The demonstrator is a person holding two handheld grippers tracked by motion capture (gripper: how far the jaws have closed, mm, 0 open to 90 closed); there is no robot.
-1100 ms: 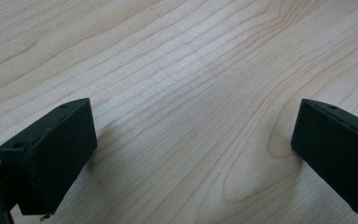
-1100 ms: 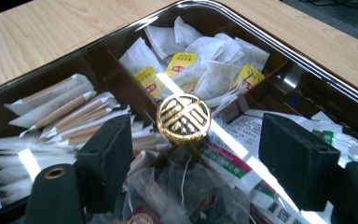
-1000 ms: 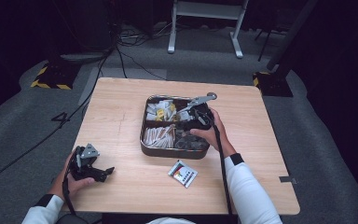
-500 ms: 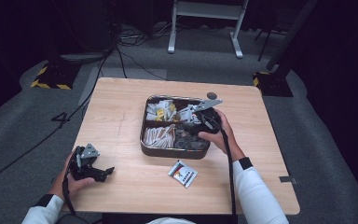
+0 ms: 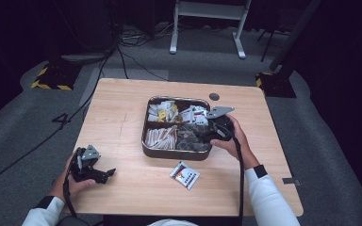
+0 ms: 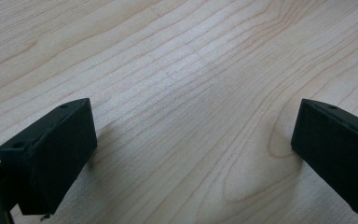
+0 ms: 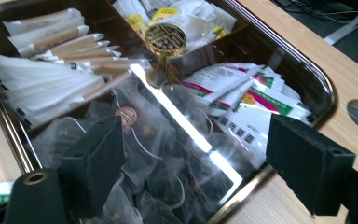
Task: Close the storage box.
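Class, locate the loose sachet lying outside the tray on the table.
In the high view the sachet lies on the table, just in front of the tray, between the left gripper and the person's right sleeve.

A lone sachet (image 5: 185, 174) lies on the wooden table (image 5: 122, 113), near the front edge.

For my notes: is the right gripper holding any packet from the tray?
No. The right gripper is open above the tray, with nothing between its jaws.
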